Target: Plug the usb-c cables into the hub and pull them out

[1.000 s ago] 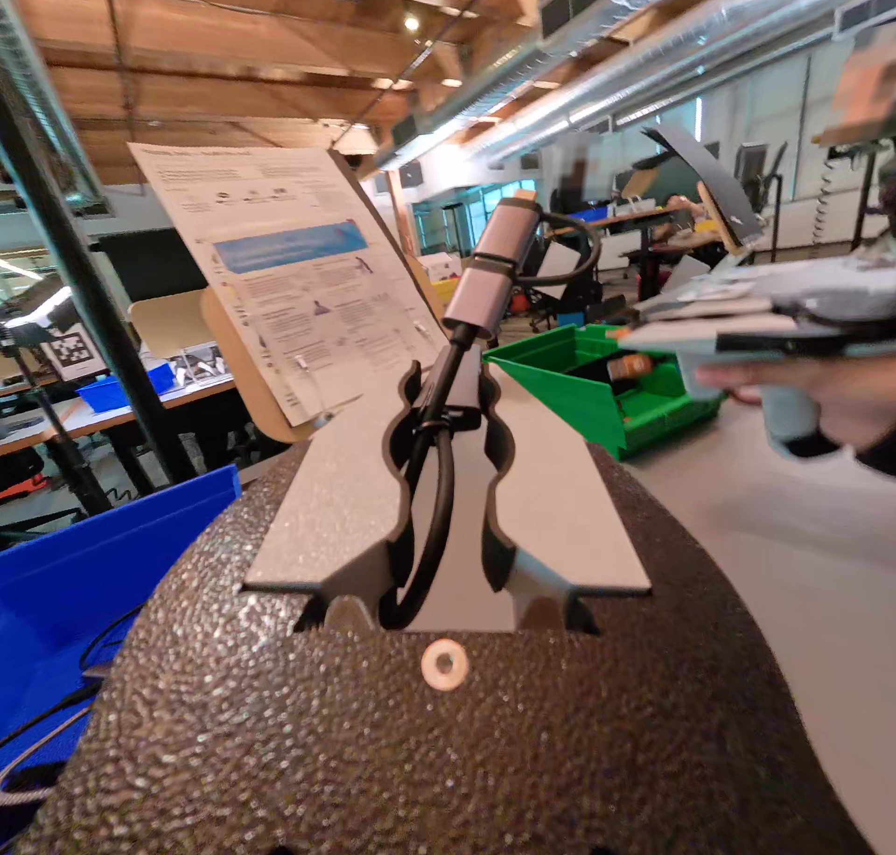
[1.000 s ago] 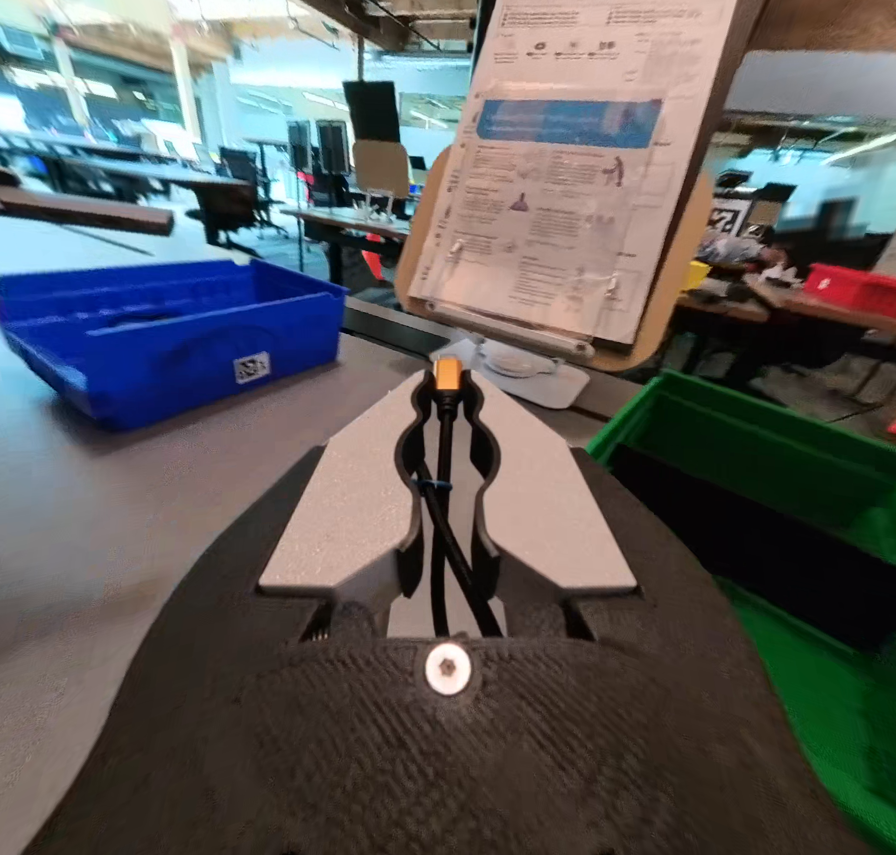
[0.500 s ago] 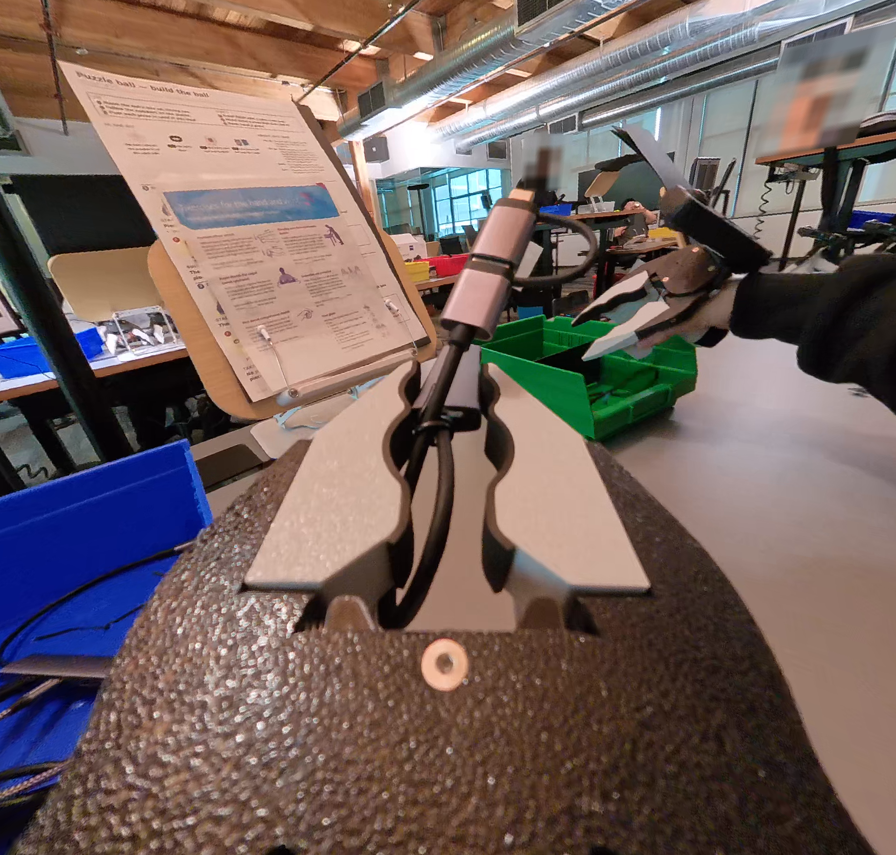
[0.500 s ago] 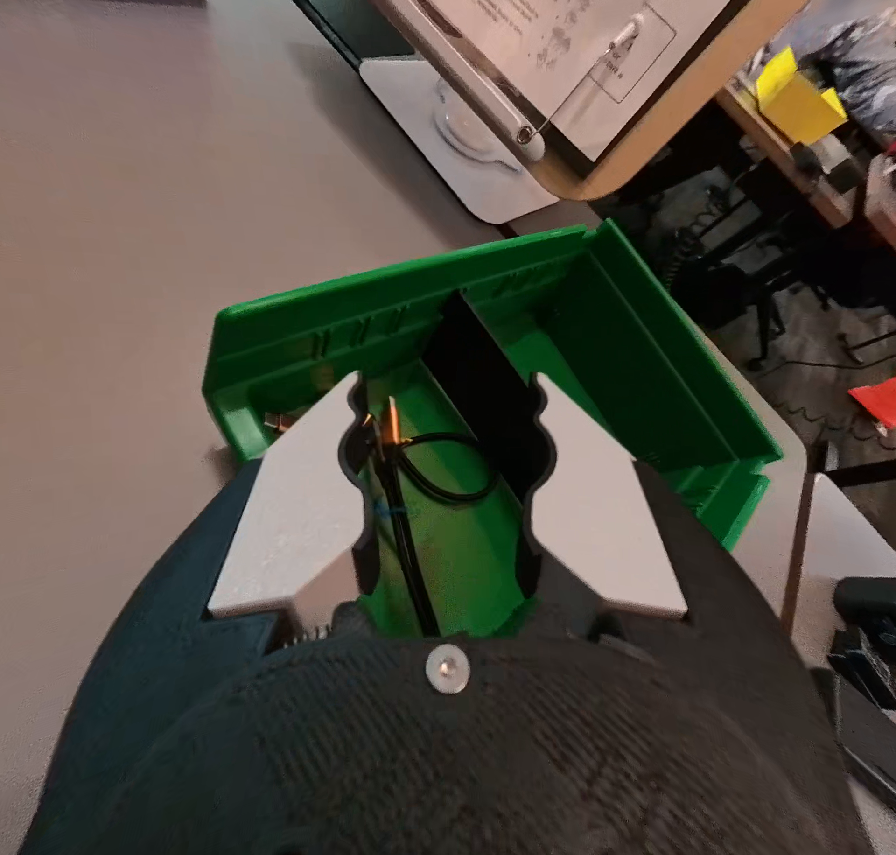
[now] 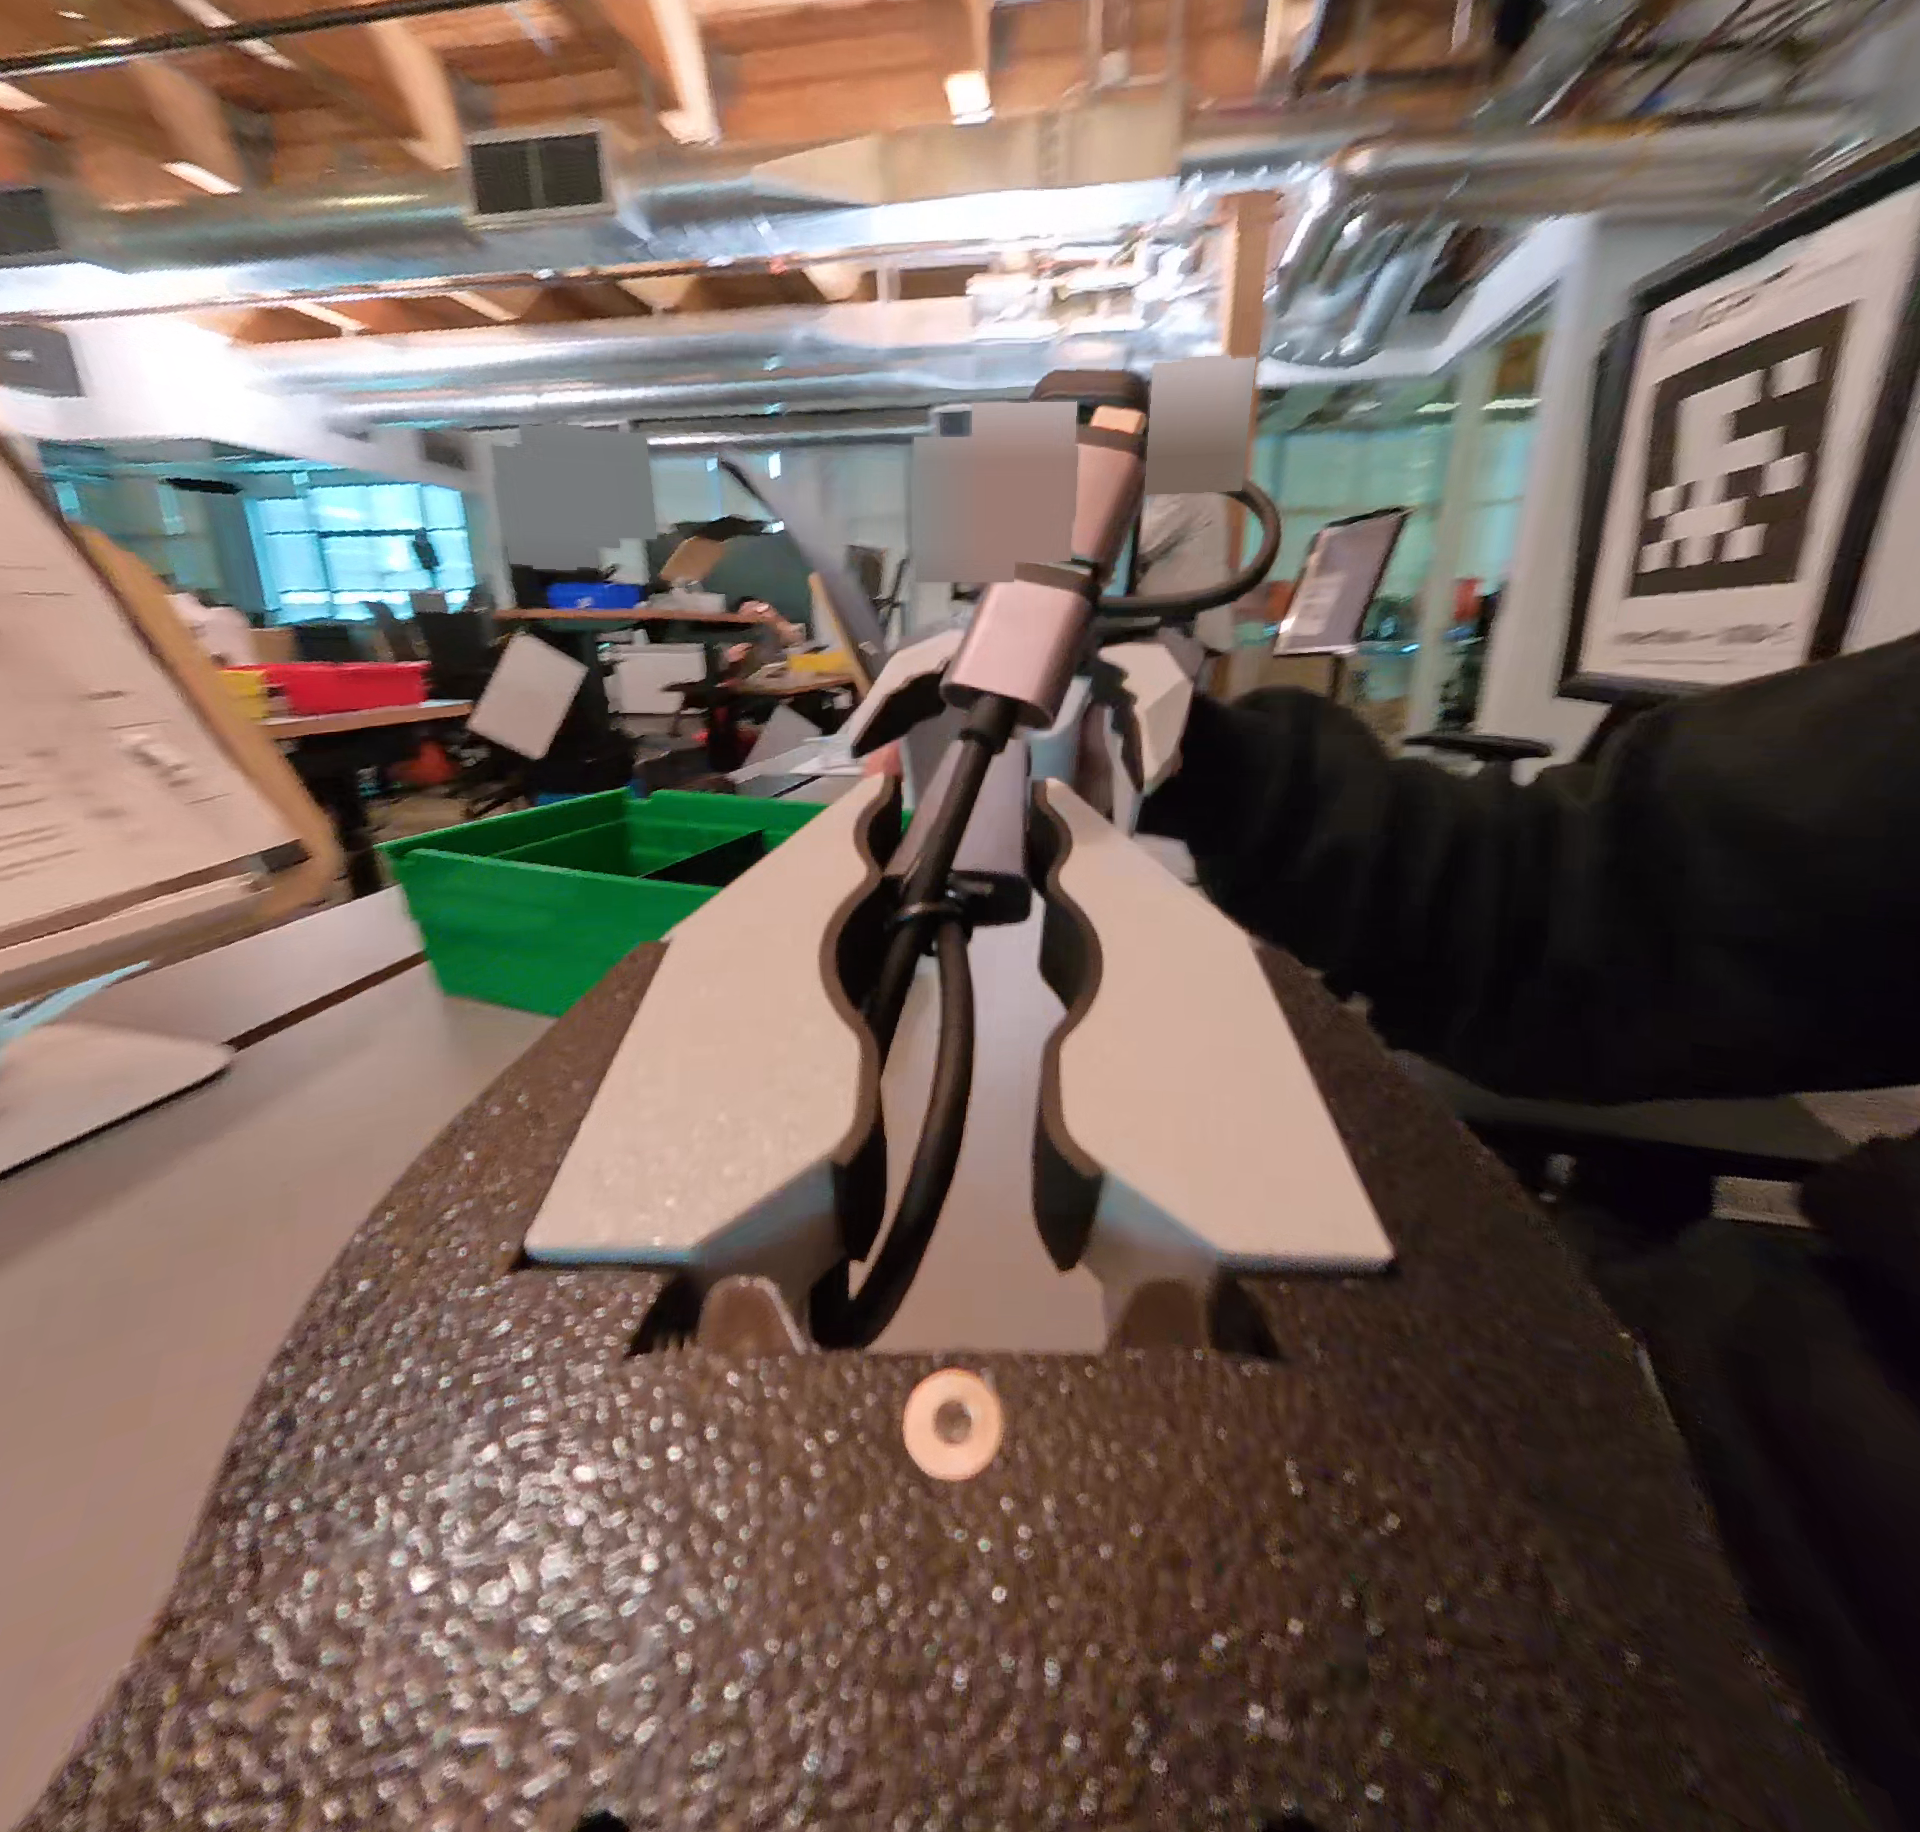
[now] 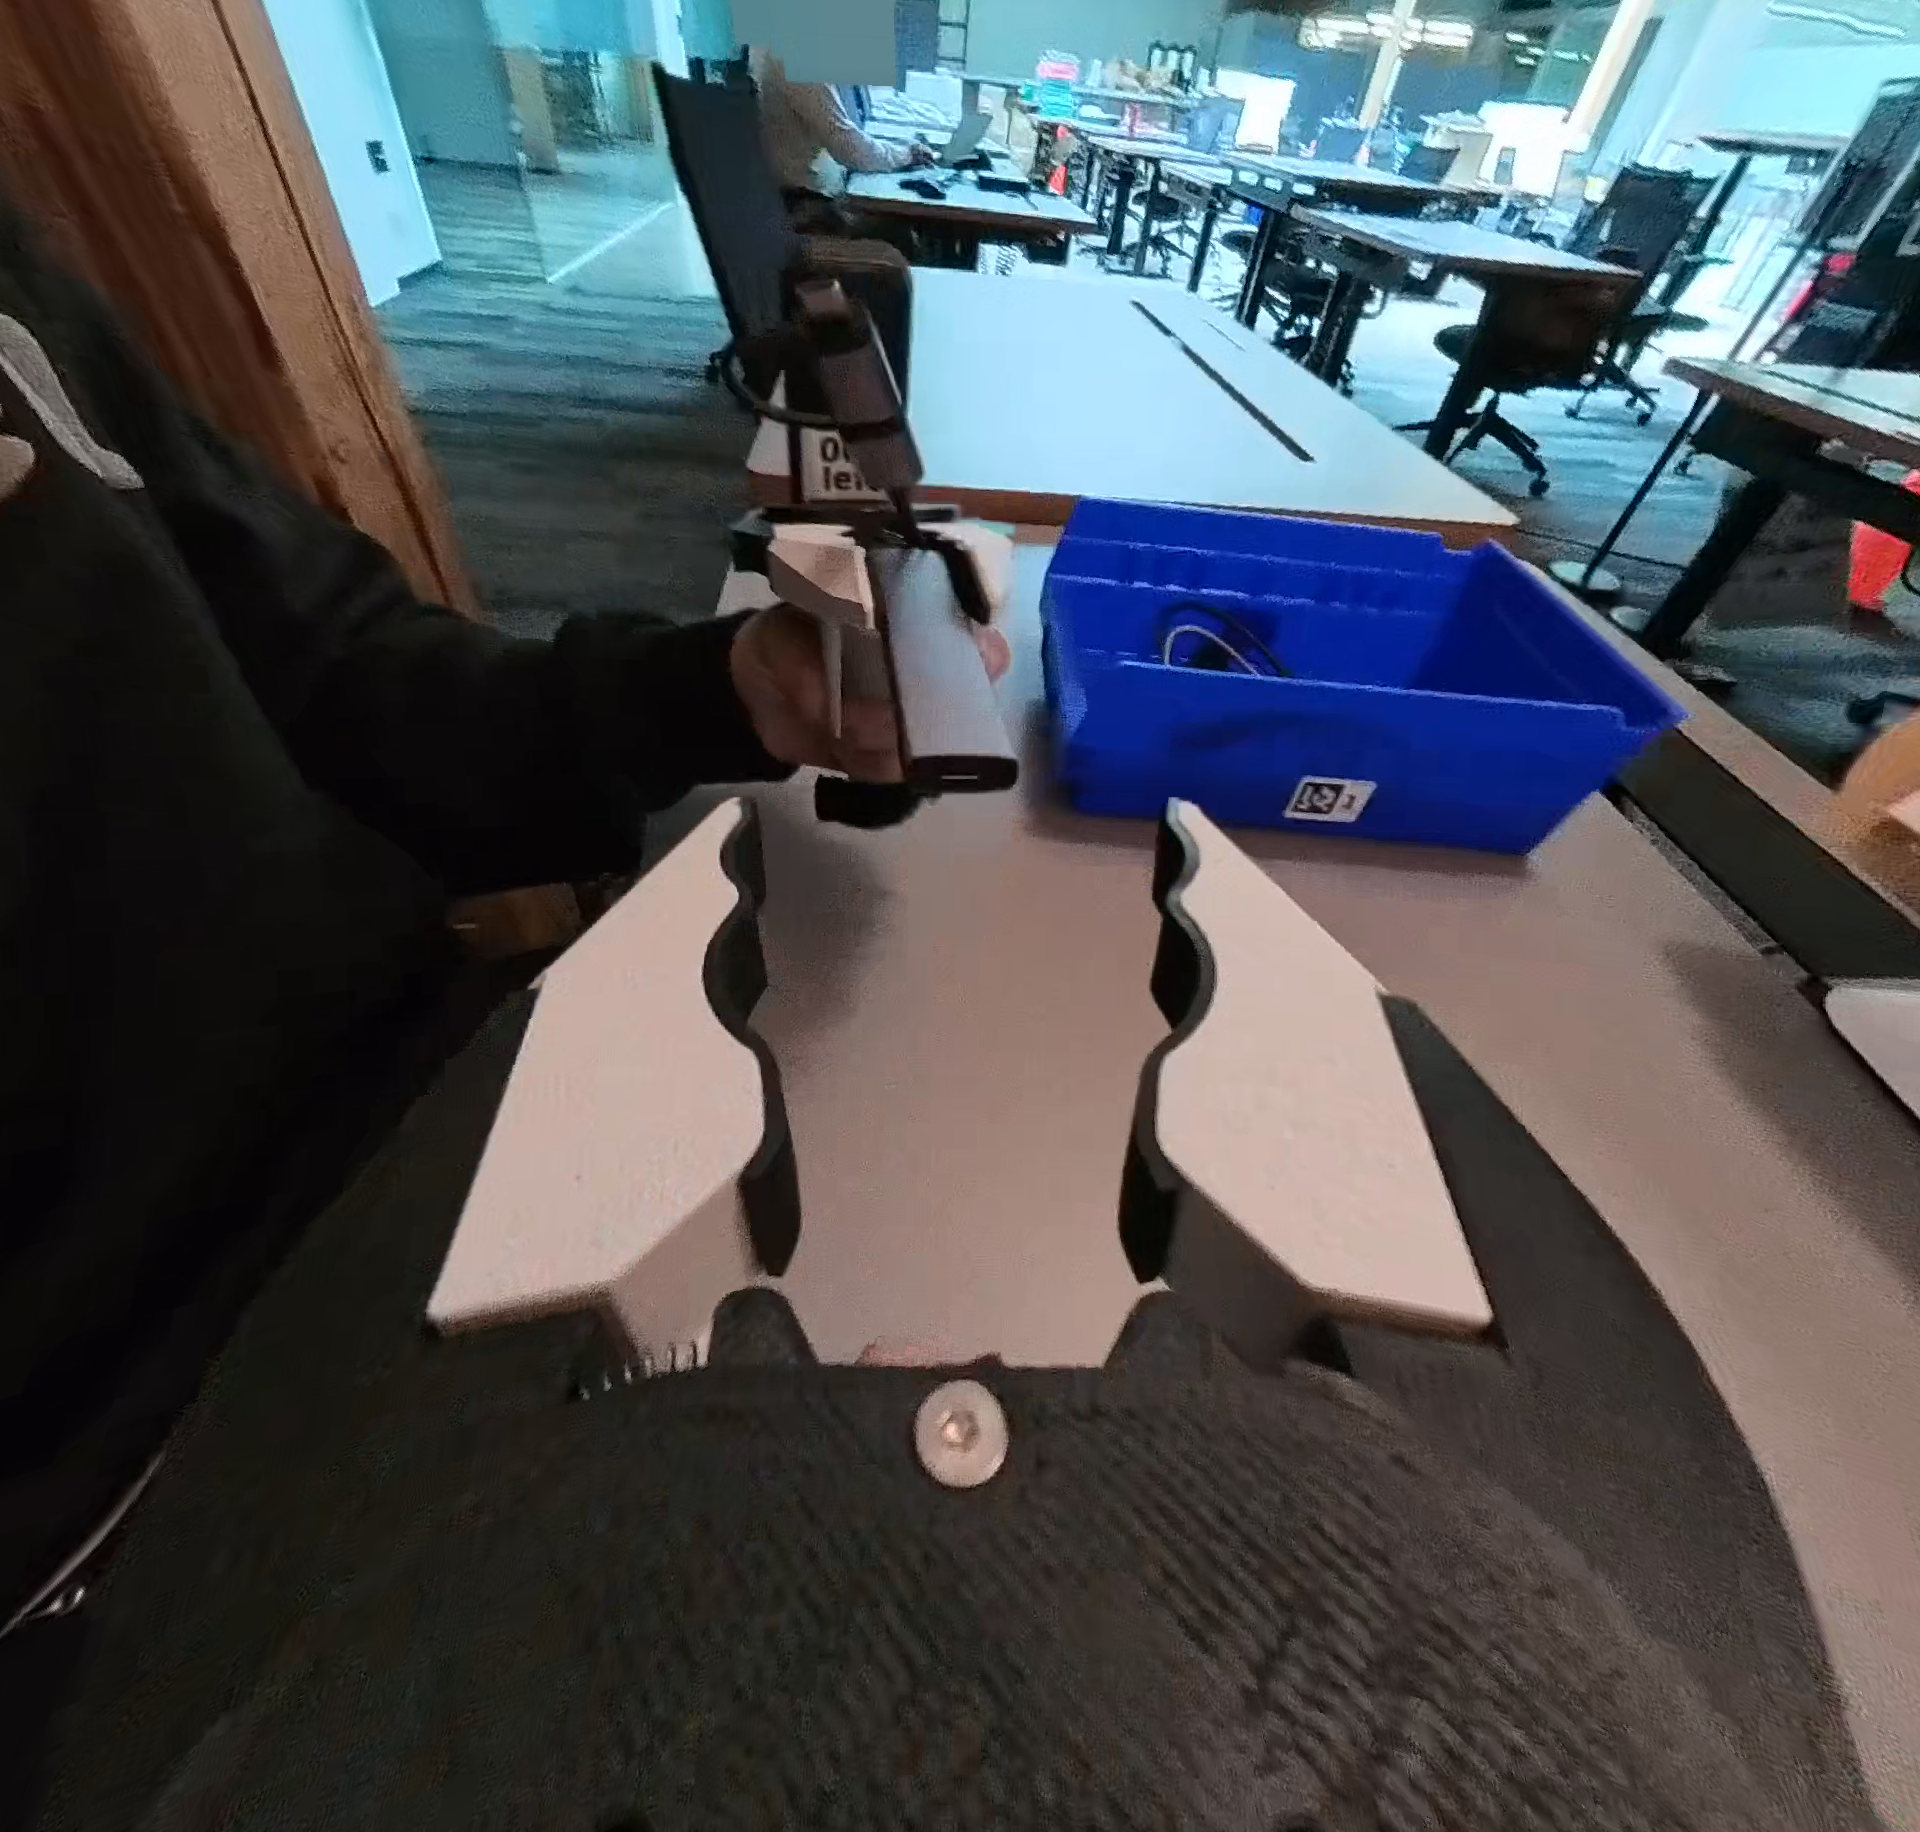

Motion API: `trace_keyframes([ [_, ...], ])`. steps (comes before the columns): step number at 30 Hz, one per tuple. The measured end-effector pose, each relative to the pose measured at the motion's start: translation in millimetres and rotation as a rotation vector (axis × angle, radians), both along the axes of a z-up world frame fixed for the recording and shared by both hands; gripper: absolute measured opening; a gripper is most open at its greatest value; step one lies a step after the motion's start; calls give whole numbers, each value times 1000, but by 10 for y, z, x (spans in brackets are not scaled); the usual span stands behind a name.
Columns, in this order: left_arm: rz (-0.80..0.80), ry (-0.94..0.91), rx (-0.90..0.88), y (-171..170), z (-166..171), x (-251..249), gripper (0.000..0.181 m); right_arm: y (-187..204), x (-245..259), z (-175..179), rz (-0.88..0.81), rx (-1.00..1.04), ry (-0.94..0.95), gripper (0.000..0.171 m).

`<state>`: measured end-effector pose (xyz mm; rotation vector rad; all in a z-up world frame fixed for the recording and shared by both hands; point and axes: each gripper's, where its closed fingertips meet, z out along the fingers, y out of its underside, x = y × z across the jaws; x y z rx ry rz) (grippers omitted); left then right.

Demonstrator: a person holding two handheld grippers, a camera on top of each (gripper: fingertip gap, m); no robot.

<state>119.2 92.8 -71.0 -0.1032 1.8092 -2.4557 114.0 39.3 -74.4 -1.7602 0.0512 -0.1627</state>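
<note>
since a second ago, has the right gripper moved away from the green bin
Yes. The right gripper, then shut on a cable by the green bin, now hangs open and empty over the table facing the blue bin.

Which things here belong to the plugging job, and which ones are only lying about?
For the job:
hub, held in the left gripper
right gripper, open, nothing in it

Lying about:
green bin
blue bin
document stand
</note>
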Motion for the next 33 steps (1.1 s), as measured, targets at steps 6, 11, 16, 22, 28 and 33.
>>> trace_keyframes([
  [6,-92,-10,4,-79,-43,-136,22,303,-112,-11,41,74,19,56],
  [11,-101,-6,18,-122,-81,-142,22,391,-171,-106,68,58,13,27],
  [16,-93,6,25,-122,-118,-111,22,401,-119,-157,38,28,34,23],
  [22,190,20,56,-46,-189,261,78,-14,335,210,-175,75,-74,23],
  [28,254,0,182,-38,-356,362,81,-1567,1501,607,-996,-138,-256,24],
  [33,241,12,185,-89,-396,358,72,-2484,2143,604,-1321,-396,-306,24],
])
